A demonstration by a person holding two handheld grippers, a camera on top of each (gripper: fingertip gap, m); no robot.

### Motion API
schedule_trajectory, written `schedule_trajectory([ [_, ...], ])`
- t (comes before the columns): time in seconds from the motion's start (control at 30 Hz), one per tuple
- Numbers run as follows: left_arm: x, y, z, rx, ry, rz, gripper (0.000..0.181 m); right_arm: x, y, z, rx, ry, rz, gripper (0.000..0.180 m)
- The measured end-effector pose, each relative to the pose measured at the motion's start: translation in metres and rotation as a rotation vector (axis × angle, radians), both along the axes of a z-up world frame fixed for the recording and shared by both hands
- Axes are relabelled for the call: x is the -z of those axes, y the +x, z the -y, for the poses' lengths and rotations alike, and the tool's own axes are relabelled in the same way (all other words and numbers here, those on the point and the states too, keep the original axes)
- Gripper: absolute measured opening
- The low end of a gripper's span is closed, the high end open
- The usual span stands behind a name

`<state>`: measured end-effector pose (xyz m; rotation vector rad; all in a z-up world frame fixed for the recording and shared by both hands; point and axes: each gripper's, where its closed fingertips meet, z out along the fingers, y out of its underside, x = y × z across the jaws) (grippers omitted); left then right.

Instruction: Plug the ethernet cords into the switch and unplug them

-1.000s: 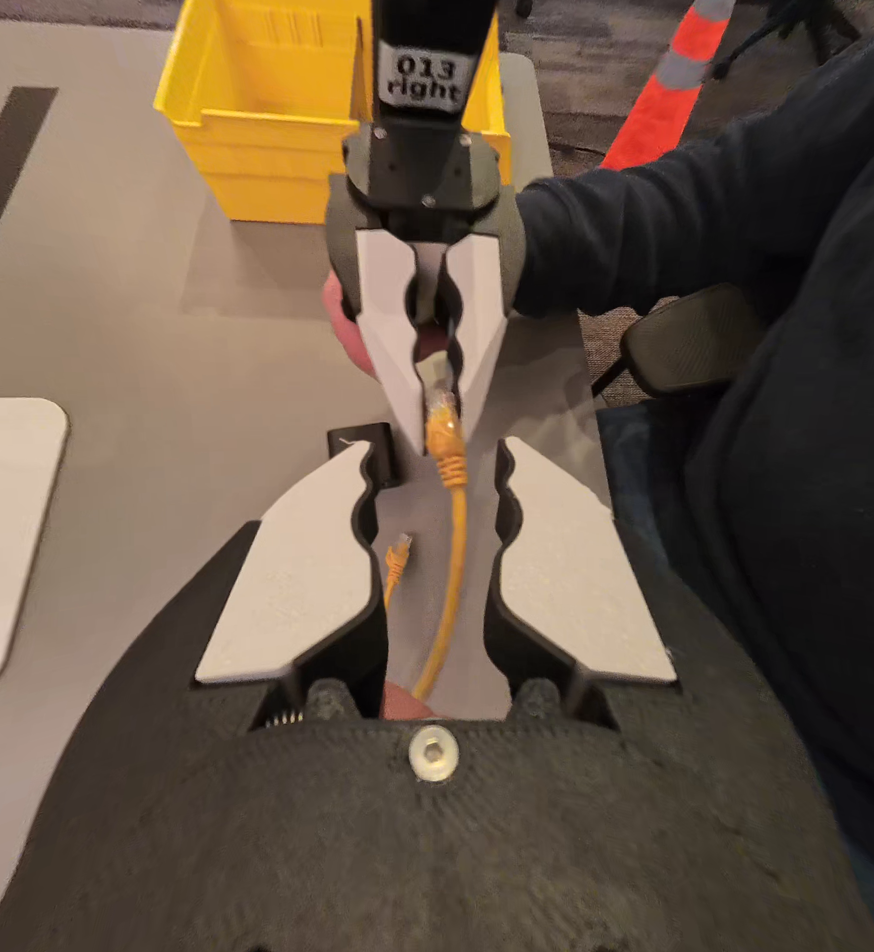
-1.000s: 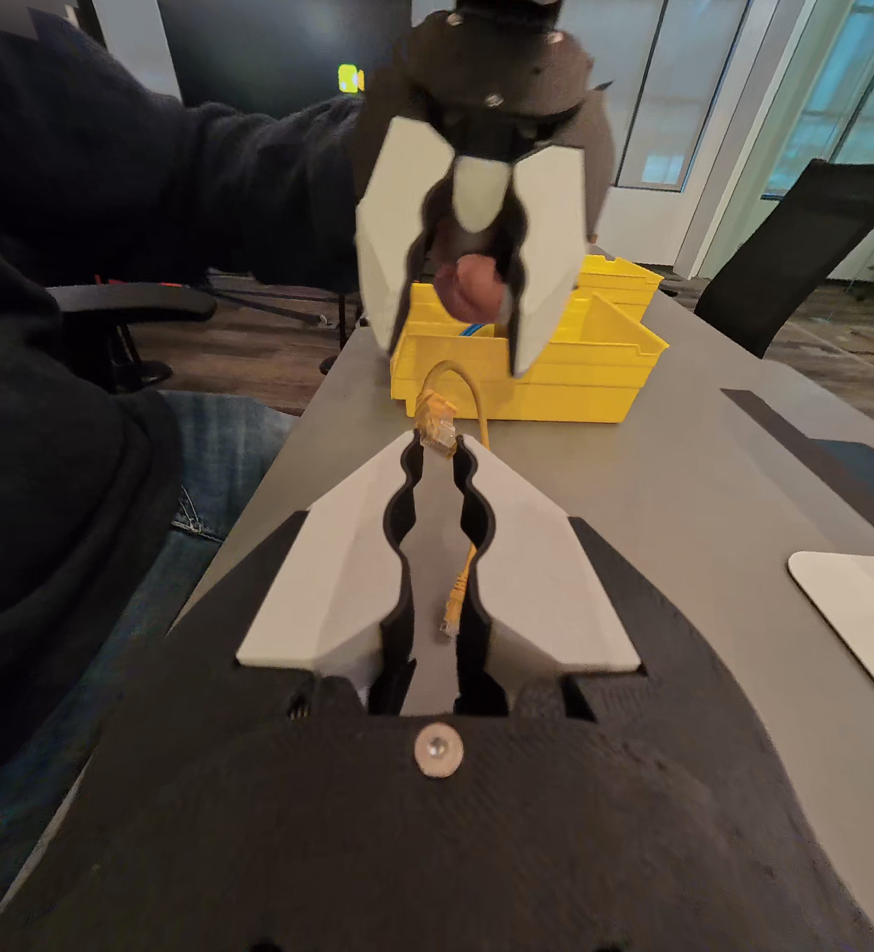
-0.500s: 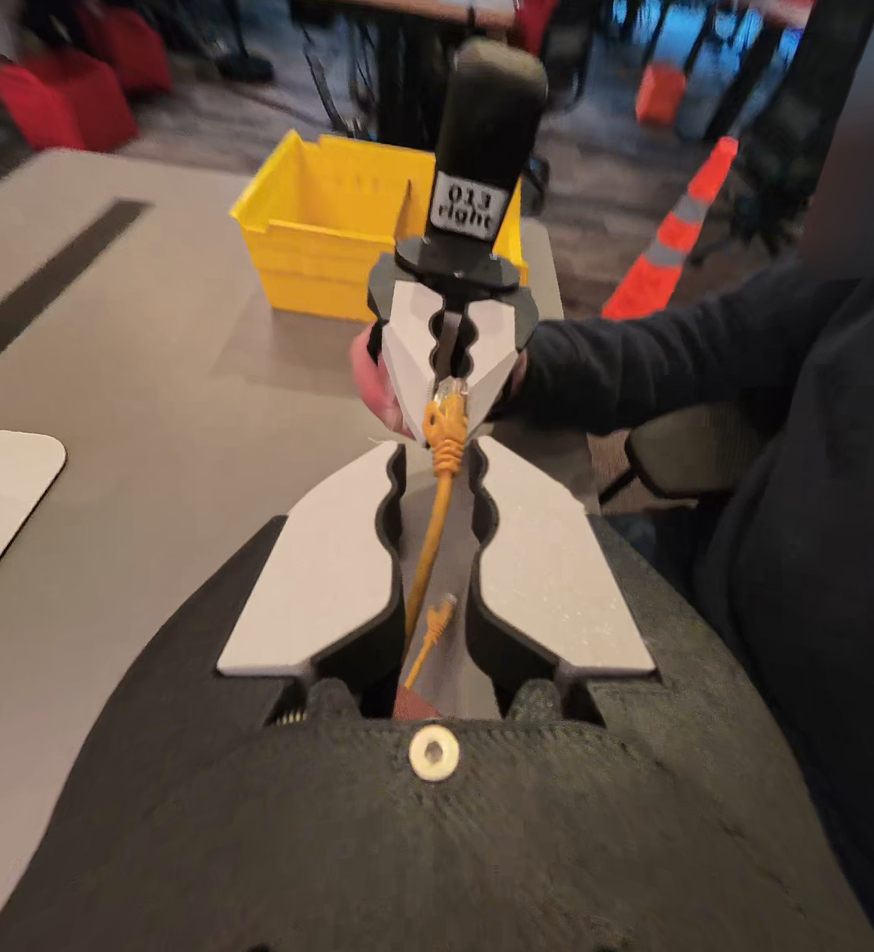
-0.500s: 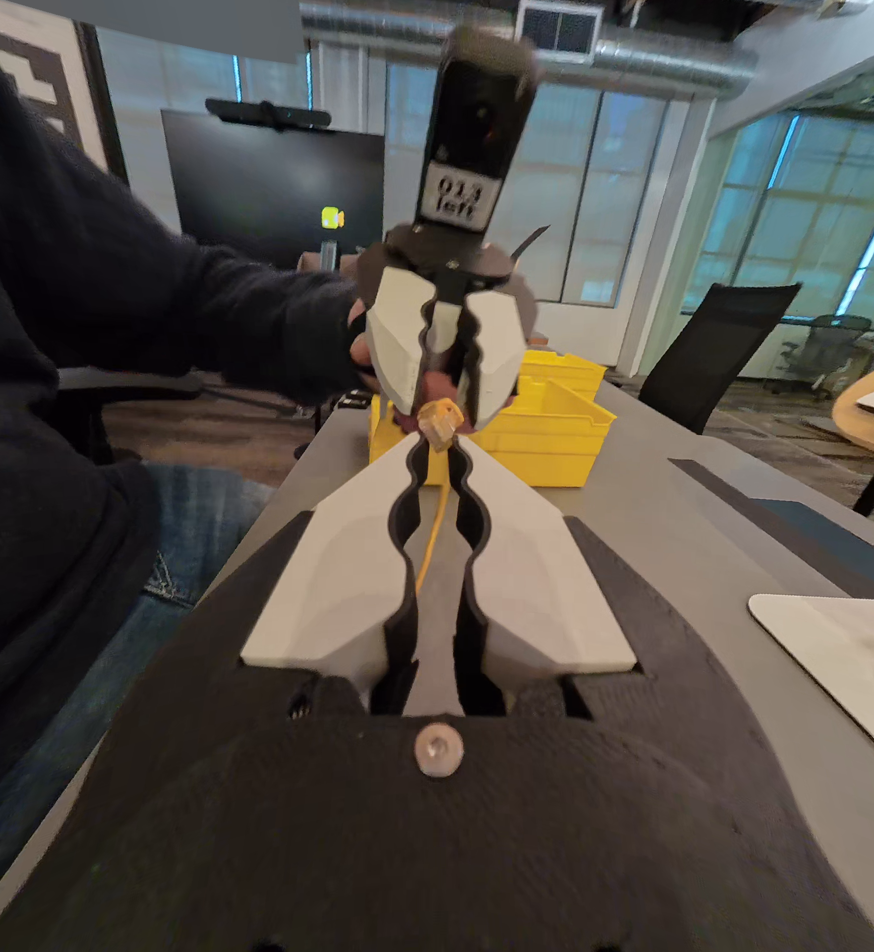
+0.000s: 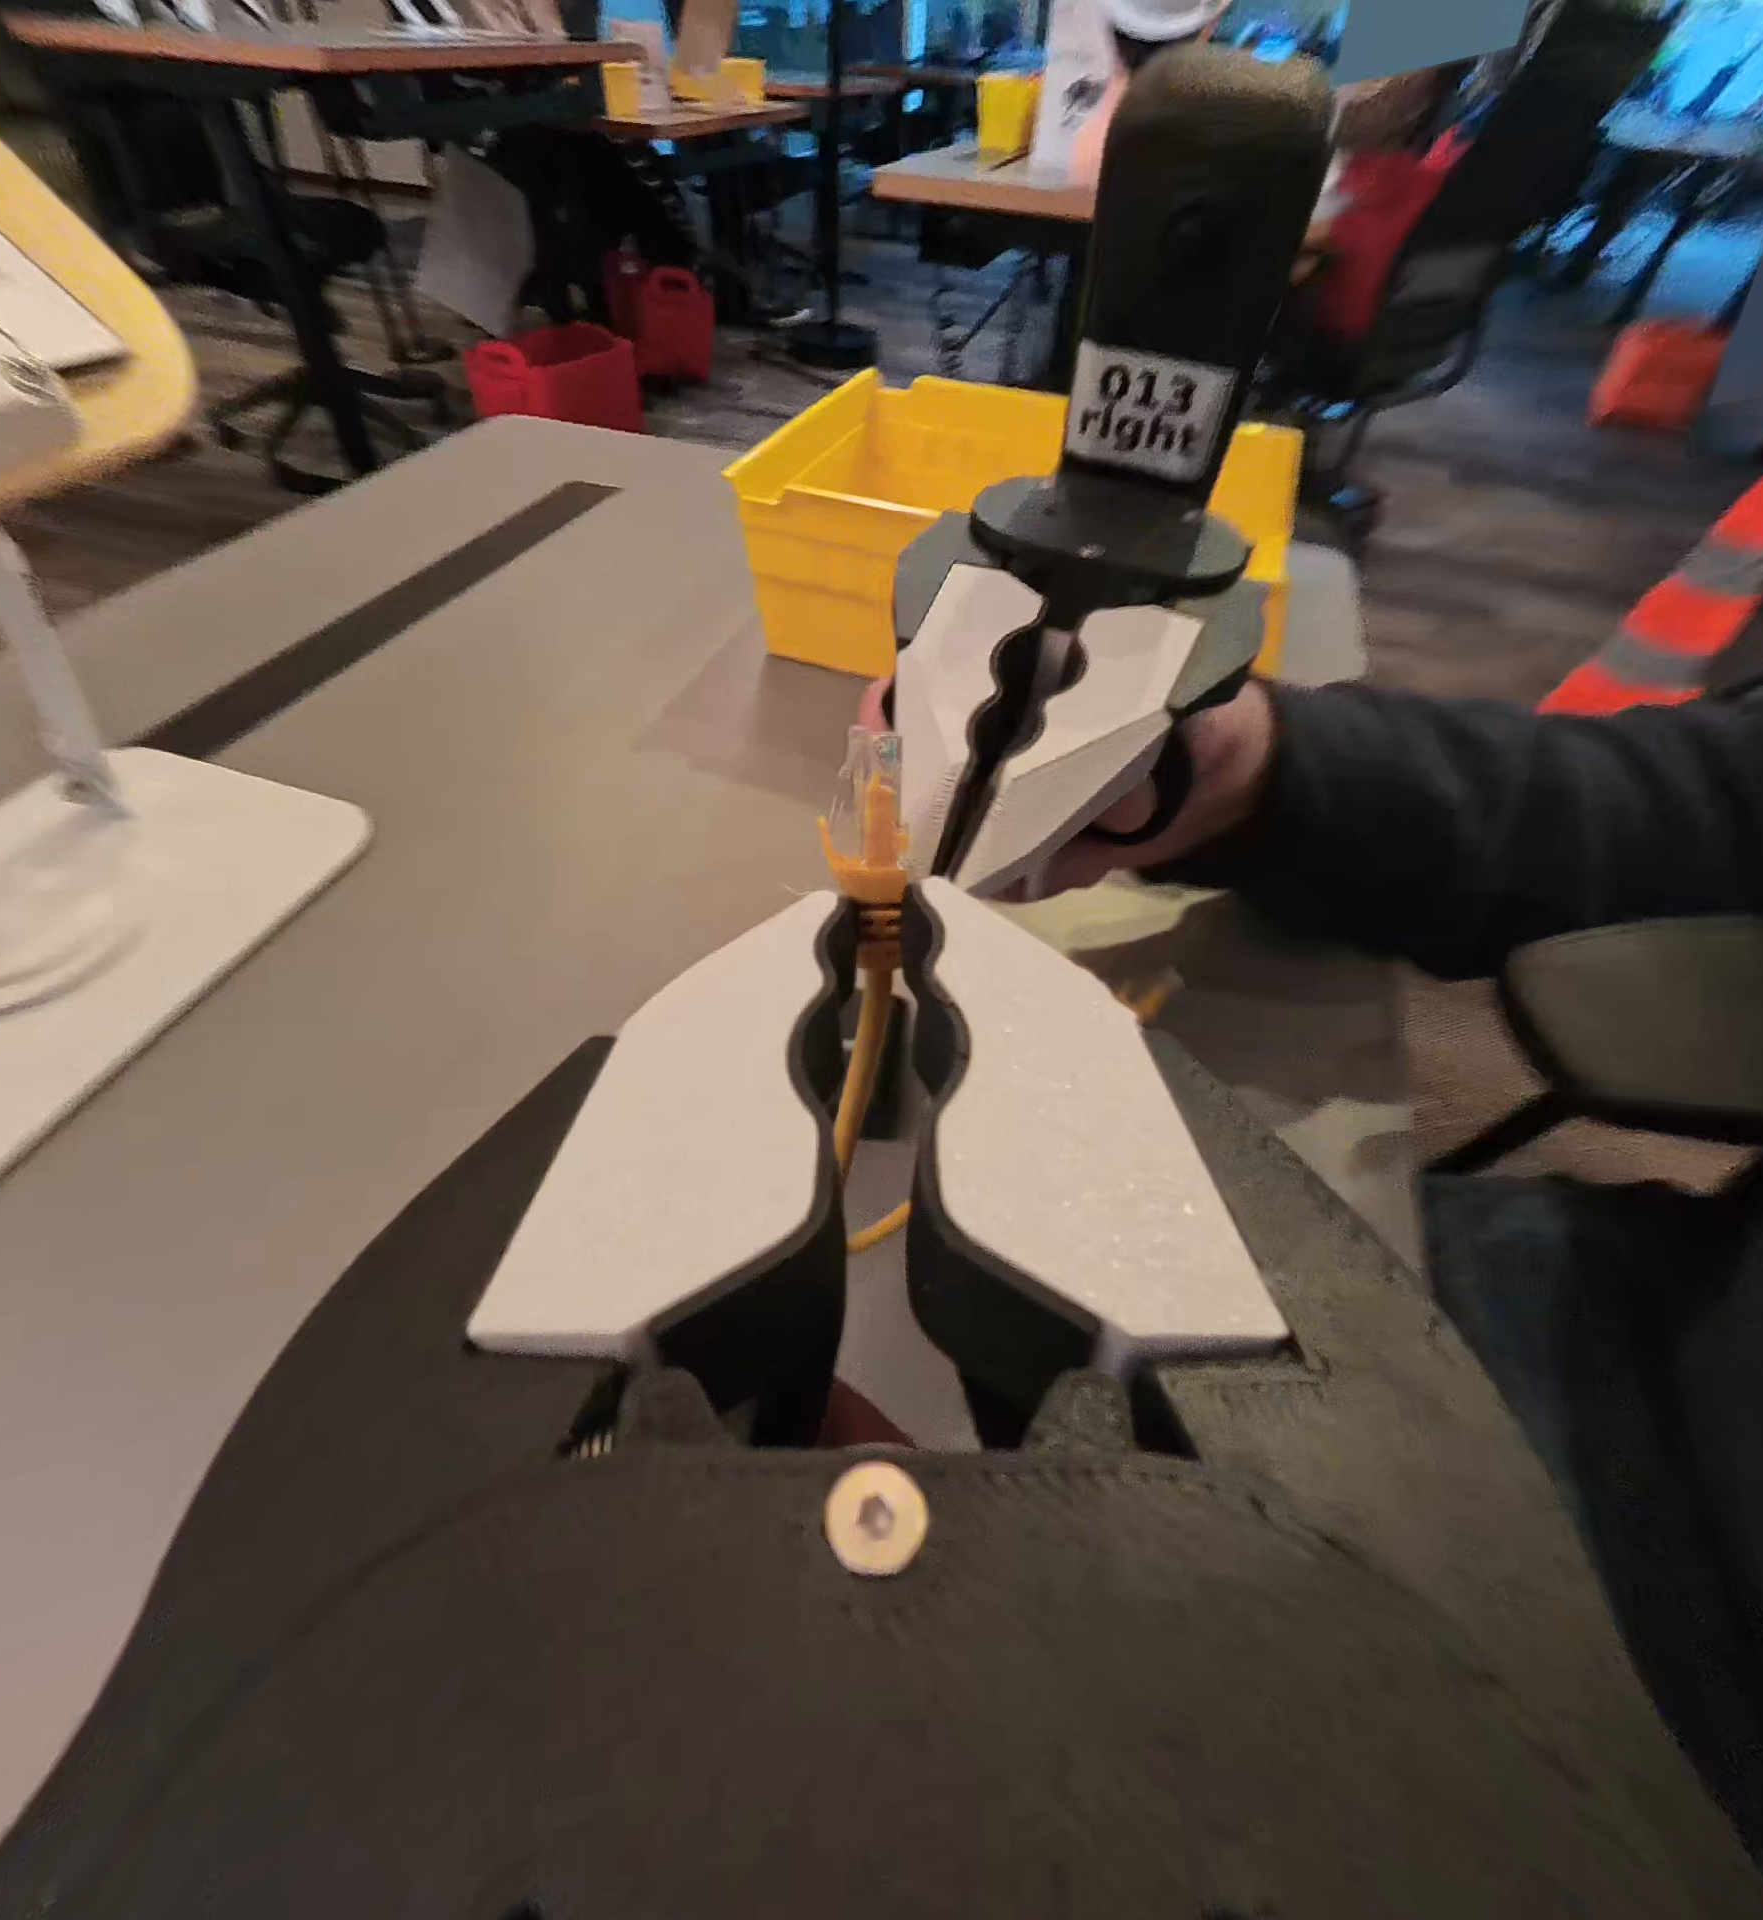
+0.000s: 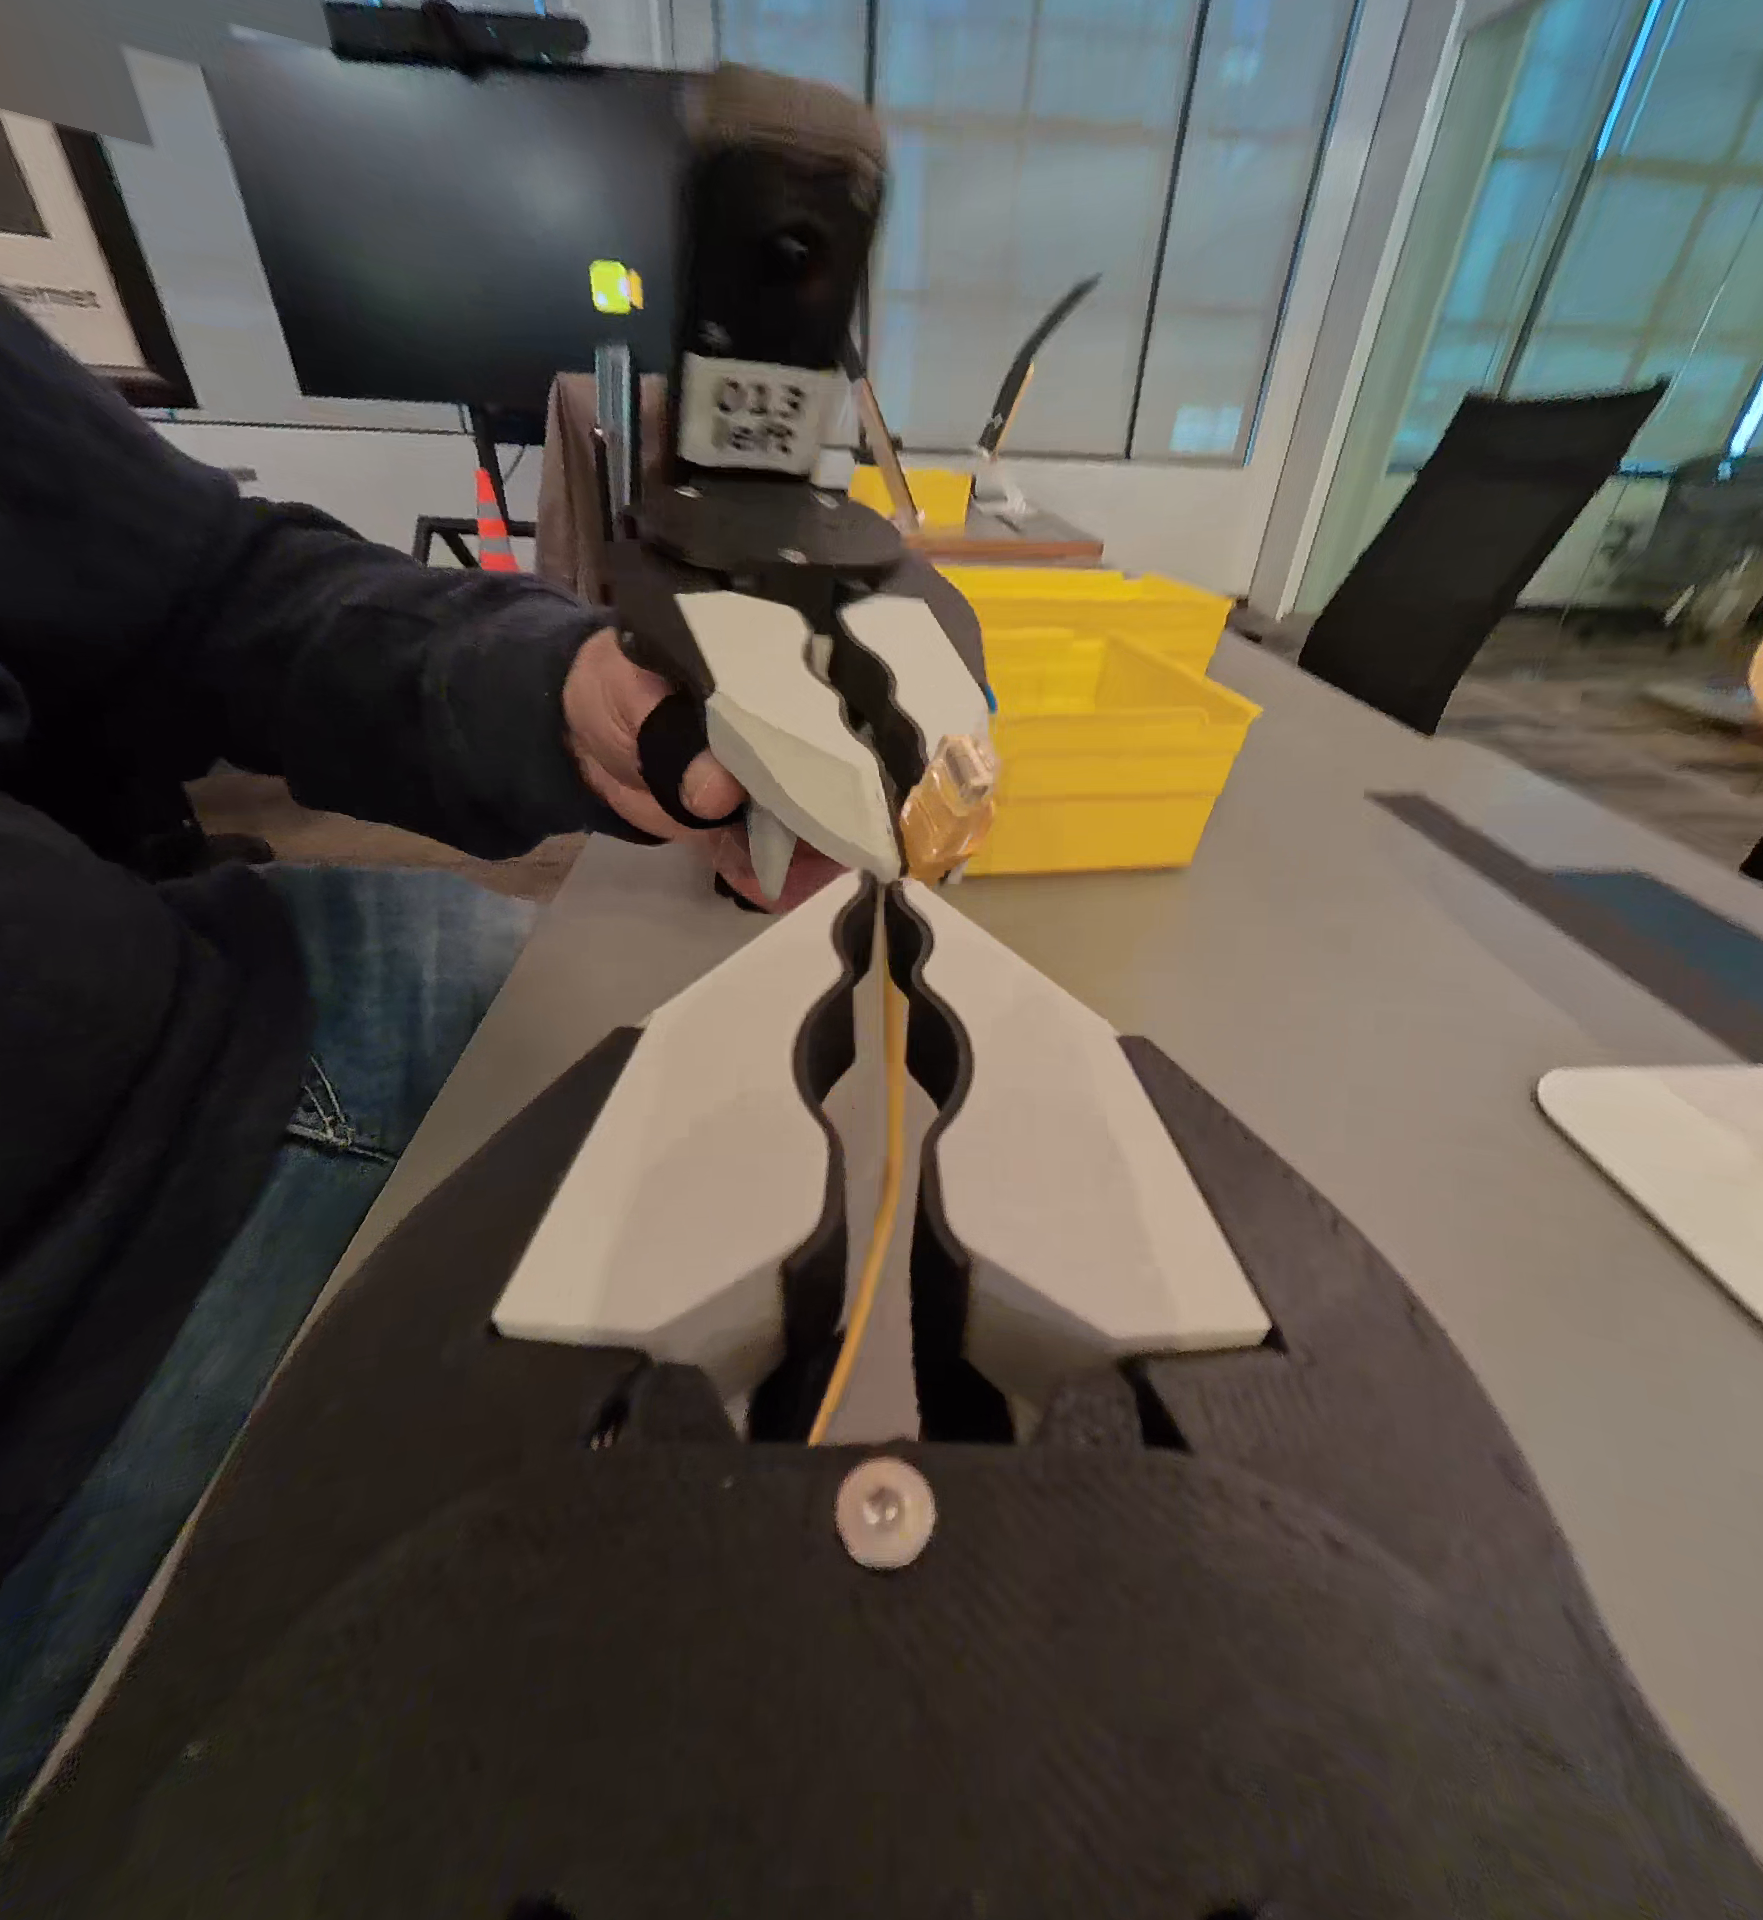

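An orange ethernet cord with a clear plug [image 5: 864, 774] stands upright between the two grippers, above the grey table [image 5: 503, 790]. My left gripper [image 5: 877, 914] is shut on the cord's ribbed boot, and the cord hangs down through its fingers. The plug also shows in the right wrist view [image 6: 952, 795], sticking out of the left gripper's tips. My right gripper [image 6: 882, 888] is shut, and its tips touch the cord beside the boot. It also shows in the left wrist view [image 5: 944, 868]. The switch is not in view.
A yellow bin [image 5: 846, 540] stands on the table behind the grippers. A white stand base [image 5: 160, 883] sits at the left. Another orange bit of cord [image 5: 1152, 995] lies near the table's right edge. A person's sleeve [image 5: 1479, 810] and an orange cone [image 5: 1708, 592] are at the right.
My left gripper has closed on the cord's boot. The plug has come out of the right gripper's tips. Both grippers have tilted up from the table.
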<state>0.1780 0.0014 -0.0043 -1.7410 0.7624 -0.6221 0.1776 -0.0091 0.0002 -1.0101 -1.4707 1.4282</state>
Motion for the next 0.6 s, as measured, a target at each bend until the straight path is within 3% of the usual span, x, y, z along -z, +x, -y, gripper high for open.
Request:
schedule_trajectory([
  [0.13, -0.009, -0.011, -0.006, -0.125, 0.176, -0.222, 0.008, -0.002, 0.005, -0.01, 0.037, -0.16, 0.101, 0.033],
  [0.23, -0.008, -0.007, -0.005, -0.135, 0.291, -0.463, 0.008, -0.02, 0.004, -0.011, 0.037, -0.292, 0.078, 0.041],
  [0.3, -0.005, -0.005, -0.006, -0.149, 0.341, -0.611, 0.008, -0.017, -0.002, -0.012, 0.055, -0.316, 0.124, 0.036],
  [0.4, -0.003, -0.009, -0.009, -0.183, 0.379, -0.733, 0.008, -0.009, -0.007, -0.011, 0.07, -0.314, 0.198, 0.012],
  [0.6, -0.006, -0.011, -0.009, -0.184, 0.405, -0.79, 0.009, -0.01, -0.008, -0.013, 0.055, -0.284, 0.16, 0.011],
])
